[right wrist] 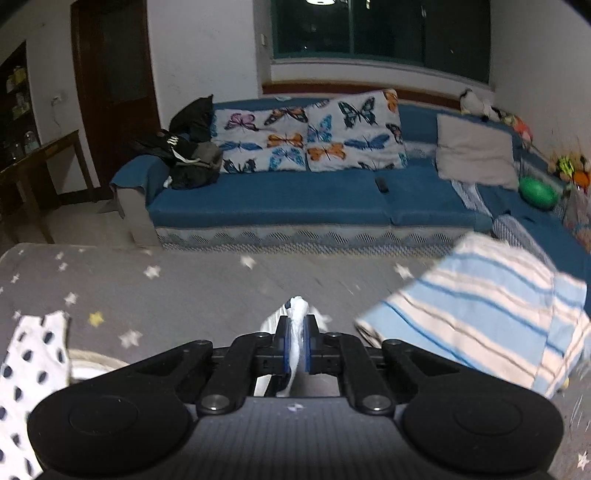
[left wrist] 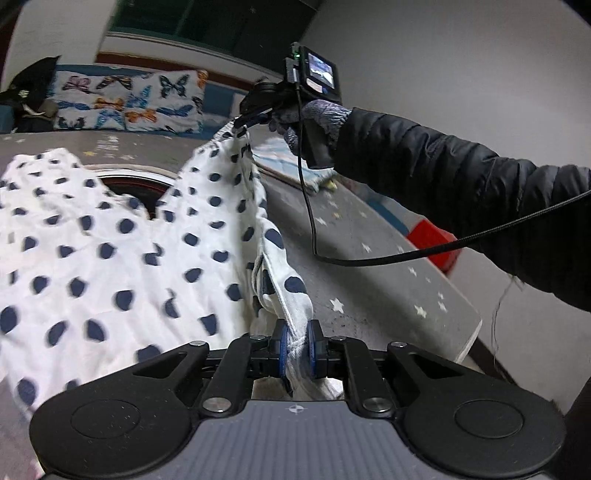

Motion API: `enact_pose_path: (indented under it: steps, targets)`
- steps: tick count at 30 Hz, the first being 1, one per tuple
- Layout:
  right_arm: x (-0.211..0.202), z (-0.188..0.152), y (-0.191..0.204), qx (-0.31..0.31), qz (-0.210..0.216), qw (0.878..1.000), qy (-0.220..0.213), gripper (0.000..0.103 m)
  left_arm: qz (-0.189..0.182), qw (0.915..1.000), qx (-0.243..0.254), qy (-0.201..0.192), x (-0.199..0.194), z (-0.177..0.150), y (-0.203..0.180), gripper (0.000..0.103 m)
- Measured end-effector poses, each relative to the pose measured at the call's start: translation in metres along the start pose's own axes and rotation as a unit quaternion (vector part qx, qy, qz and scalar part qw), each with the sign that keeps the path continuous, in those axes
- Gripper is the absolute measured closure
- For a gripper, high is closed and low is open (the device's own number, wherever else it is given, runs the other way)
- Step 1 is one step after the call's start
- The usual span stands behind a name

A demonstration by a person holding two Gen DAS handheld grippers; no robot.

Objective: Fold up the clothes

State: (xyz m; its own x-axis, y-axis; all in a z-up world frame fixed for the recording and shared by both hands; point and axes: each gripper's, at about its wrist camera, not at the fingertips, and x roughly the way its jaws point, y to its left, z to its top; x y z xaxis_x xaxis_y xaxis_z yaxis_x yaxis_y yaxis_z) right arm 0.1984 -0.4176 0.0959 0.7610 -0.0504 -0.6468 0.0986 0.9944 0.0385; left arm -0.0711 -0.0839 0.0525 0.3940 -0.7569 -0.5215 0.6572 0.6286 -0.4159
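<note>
A blue sofa (right wrist: 314, 199) bears butterfly cushions (right wrist: 306, 136), beside a green ball (right wrist: 537, 192).

Blue sofa (right wrist: 306, 195) against white wall (right wrist: 207, 48). Dark window (right wrist: 380, 33) above sofa. Two butterfly cushions (right wrist: 306, 136) on sofa back; grey cushion (right wrist: 476, 151) right of them. Dark wooden door (right wrist: 114, 81) left of sofa. Star-patterned grey cover (right wrist: 184, 288) before sofa.

Soft, likely cotton garment (left wrist: 129, 240); matt gripper (left wrist: 298, 345).

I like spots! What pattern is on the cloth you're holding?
White with dark blue polka dots; the left wrist view shows it best.
</note>
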Motion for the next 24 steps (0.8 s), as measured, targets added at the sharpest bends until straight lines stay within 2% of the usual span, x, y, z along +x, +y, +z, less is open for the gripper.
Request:
enact_pose_path:
  steps: [8, 15, 24]
  targets:
    - [-0.001, 0.026, 0.091, -0.041, 0.02, 0.999, -0.019, 0.097, 0.013, 0.9968, -0.055, -0.056, -0.054, -0.013, 0.026, 0.091]
    - [0.022, 0.028, 0.183, -0.088, 0.046, 0.995, -0.015, 0.097, 0.034, 0.9922, -0.095, -0.073, -0.087, -0.028, 0.05, 0.092]
    - [0.049, 0.013, 0.285, -0.149, 0.074, 0.986, 0.0, 0.097, 0.058, 0.9854, -0.134, -0.087, -0.117, -0.049, 0.071, 0.092]
